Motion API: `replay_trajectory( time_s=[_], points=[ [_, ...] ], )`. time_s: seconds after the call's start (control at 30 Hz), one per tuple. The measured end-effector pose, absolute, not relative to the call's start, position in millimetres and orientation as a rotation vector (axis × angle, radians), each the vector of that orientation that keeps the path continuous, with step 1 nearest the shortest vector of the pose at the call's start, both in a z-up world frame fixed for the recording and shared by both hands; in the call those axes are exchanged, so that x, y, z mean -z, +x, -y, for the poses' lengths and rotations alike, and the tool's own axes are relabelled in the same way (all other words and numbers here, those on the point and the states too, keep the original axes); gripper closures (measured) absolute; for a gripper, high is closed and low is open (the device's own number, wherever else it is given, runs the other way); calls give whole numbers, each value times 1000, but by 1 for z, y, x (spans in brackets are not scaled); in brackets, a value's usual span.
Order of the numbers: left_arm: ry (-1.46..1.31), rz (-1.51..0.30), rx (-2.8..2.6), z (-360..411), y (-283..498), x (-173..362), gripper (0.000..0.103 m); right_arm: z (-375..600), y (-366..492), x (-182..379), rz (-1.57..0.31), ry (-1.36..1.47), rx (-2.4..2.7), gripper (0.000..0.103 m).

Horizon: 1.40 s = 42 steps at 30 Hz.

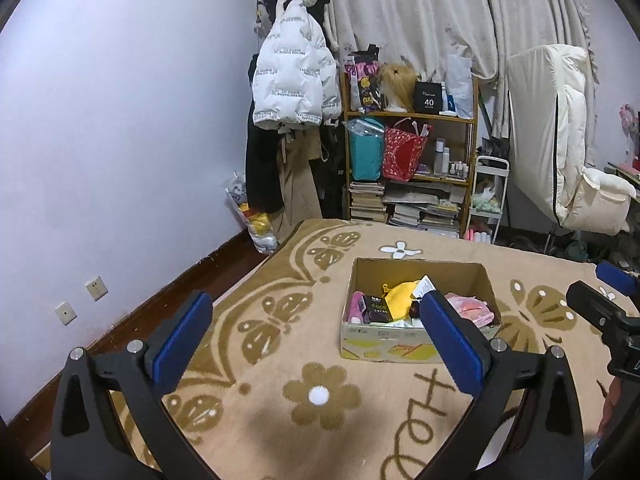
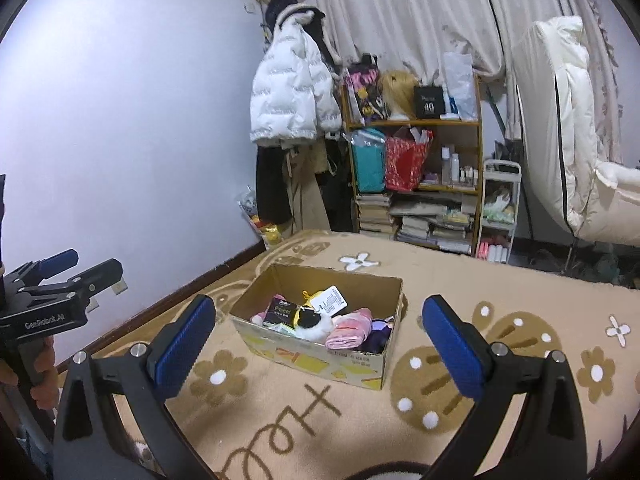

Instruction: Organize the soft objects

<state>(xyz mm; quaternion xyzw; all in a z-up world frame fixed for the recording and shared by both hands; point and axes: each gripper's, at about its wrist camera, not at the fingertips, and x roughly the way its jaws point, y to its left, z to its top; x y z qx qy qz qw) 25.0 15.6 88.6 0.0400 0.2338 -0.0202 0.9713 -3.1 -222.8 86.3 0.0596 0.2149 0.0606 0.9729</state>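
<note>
Covering the bed, a tan blanket (image 1: 280,360) with brown flowers and butterflies carries a cardboard box (image 1: 384,344) in the left wrist view, set toward the far middle of the blanket with bare fabric on every side of it. Soft things fill the box: a yellow pouch (image 1: 400,300) and a pink cloth (image 1: 472,310) among them. The left tongs (image 1: 316,338) hang released and hold nothing, above the blanket near the box. To the left, the bed edge runs along a pale wall (image 1: 120,120); beyond the far edge stand a white jacket (image 1: 296,80) on a hook, a wooden shelf (image 1: 412,116) and a cream chair (image 1: 572,140). In the right wrist view, the same box (image 2: 320,356) sits left of centre, holding a black-and-white plush (image 2: 312,322) beside a pink roll (image 2: 348,332). The right tongs (image 2: 320,344) gape wide, empty, with broad open blanket (image 2: 500,304) to the right of the box.
</note>
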Motion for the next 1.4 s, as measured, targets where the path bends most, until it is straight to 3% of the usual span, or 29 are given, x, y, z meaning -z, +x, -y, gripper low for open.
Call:
replay_trajectory(
  time_s=[0.53,1.4],
  points=[
    [60,-443,30,-23,-12,-55,0,221,-32,-44,-348,113,-147,0],
    [131,-486,64,-1,14,-15,0,236,-5,11,-522,178,-107,0]
  ],
)
